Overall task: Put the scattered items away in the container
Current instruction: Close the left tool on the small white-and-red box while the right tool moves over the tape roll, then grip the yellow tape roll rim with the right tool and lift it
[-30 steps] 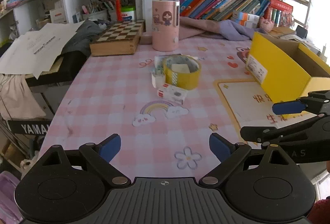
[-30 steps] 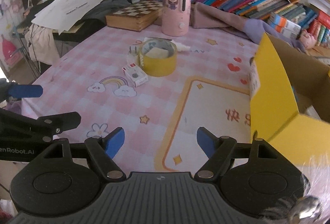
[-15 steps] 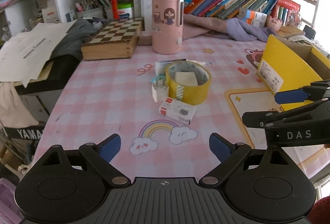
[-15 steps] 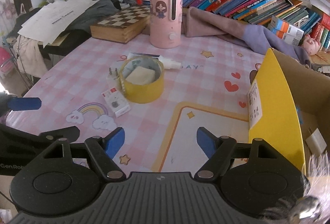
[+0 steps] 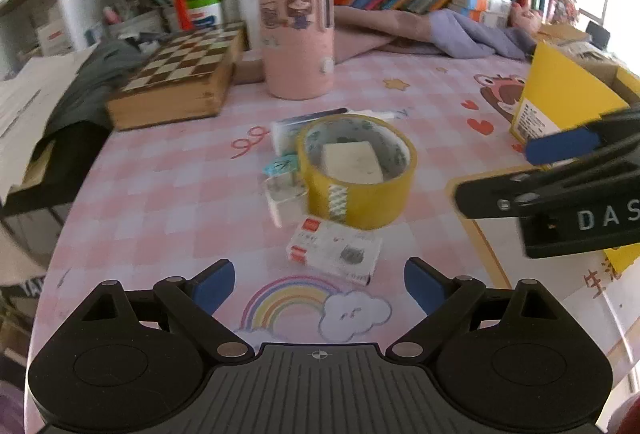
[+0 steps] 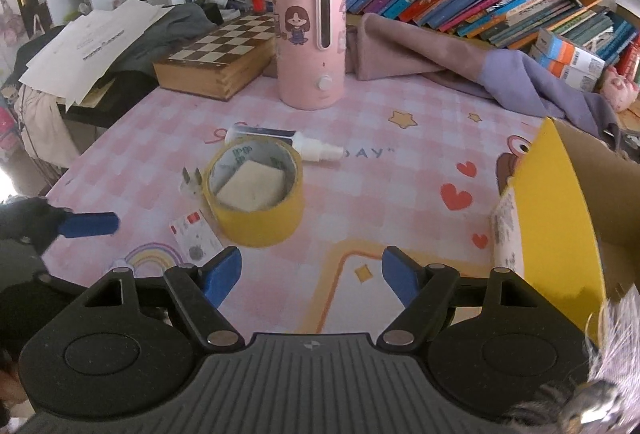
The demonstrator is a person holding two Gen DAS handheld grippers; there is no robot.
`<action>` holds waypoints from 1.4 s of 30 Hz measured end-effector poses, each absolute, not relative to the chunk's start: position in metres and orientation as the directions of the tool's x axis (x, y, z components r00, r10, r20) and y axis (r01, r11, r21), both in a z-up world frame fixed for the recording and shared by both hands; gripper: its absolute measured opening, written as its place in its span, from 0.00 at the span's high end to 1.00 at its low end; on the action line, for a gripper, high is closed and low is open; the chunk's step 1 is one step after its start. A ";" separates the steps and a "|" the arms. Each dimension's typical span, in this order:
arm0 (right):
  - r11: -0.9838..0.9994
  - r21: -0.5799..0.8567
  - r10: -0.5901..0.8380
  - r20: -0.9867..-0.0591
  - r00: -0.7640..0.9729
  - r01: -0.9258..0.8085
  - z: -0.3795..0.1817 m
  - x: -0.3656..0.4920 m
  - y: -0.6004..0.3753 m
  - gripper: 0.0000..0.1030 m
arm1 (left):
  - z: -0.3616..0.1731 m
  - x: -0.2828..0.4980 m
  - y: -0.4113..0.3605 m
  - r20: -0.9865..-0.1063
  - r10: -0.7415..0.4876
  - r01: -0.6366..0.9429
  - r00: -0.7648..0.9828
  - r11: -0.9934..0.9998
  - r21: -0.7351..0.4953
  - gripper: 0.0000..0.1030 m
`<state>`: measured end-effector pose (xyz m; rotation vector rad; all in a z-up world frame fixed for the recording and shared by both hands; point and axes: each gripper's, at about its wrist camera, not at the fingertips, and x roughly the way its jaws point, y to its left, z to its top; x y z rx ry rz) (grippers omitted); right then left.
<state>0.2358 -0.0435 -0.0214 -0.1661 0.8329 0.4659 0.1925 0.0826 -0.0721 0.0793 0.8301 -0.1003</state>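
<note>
Both grippers wide and empty, left gripper (image 5: 318,280) just short of the small card box (image 5: 334,248) touching the yellow tape roll (image 5: 356,170), yellow container (image 6: 560,210) well right: likely best straddling the box's narrow sides, clear of the roll.

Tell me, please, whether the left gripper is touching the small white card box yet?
Apart. The left wrist view shows the open left gripper with bare pink tablecloth between both fingertips and the small white card box.
</note>
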 end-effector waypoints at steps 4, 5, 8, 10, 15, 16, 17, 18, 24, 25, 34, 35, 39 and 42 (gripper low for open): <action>0.877 0.051 0.352 -0.747 0.565 -0.478 -0.023 0.249 -0.033 0.25 | -0.079 0.204 0.078 -0.748 -0.078 0.154 0.659 0.988 0.033 0.10; 0.874 0.054 0.356 -0.747 0.562 -0.482 -0.024 0.252 -0.030 0.25 | -0.082 0.206 0.078 -0.752 -0.083 0.161 0.655 0.986 0.032 0.10; 0.865 0.064 0.372 -0.747 0.551 -0.497 -0.025 0.262 -0.022 0.23 | -0.089 0.214 0.077 -0.760 -0.103 0.184 0.642 0.983 0.022 0.14; 0.859 0.076 0.385 -0.748 0.540 -0.506 -0.025 0.270 -0.016 0.22 | -0.093 0.220 0.077 -0.765 -0.112 0.196 0.634 0.980 0.019 0.18; 0.840 0.091 0.403 -0.764 0.504 -0.534 -0.029 0.286 -0.001 0.18 | -0.093 0.222 0.078 -0.741 -0.138 0.222 0.657 0.975 0.015 0.43; 0.835 0.088 0.403 -0.769 0.495 -0.543 -0.030 0.290 0.003 0.18 | -0.092 0.222 0.079 -0.743 -0.143 0.226 0.654 0.974 0.011 0.43; 0.831 0.085 0.403 -0.774 0.489 -0.550 -0.032 0.292 0.006 0.18 | -0.092 0.222 0.080 -0.744 -0.147 0.230 0.652 0.973 0.009 0.43; 0.827 0.083 0.402 -0.778 0.482 -0.556 -0.033 0.295 0.009 0.17 | -0.092 0.220 0.081 -0.746 -0.147 0.231 0.650 0.973 0.009 0.43; 0.809 0.045 0.381 -0.800 0.464 -0.587 -0.045 0.304 0.026 0.17 | -0.088 0.211 0.098 -0.765 -0.125 0.177 0.632 0.984 -0.015 0.44; 0.807 0.035 0.376 -0.800 0.468 -0.590 -0.046 0.304 0.027 0.17 | -0.088 0.209 0.100 -0.767 -0.123 0.168 0.629 0.986 -0.020 0.44; 0.800 -0.020 0.354 -0.790 0.500 -0.599 -0.055 0.303 0.038 0.21 | -0.084 0.200 0.112 -0.780 -0.101 0.120 0.618 0.992 -0.034 0.44; 0.800 -0.020 0.356 -0.789 0.500 -0.600 -0.054 0.303 0.037 0.22 | -0.083 0.199 0.113 -0.778 -0.102 0.117 0.619 0.992 -0.037 0.44; 0.802 0.000 0.384 -0.767 0.515 -0.597 -0.046 0.297 0.028 0.22 | -0.077 0.198 0.115 -0.767 -0.106 0.106 0.633 0.993 -0.050 0.44; 0.802 0.009 0.400 -0.750 0.526 -0.597 -0.036 0.292 0.021 0.22 | -0.070 0.198 0.114 -0.757 -0.106 0.105 0.645 0.993 -0.049 0.44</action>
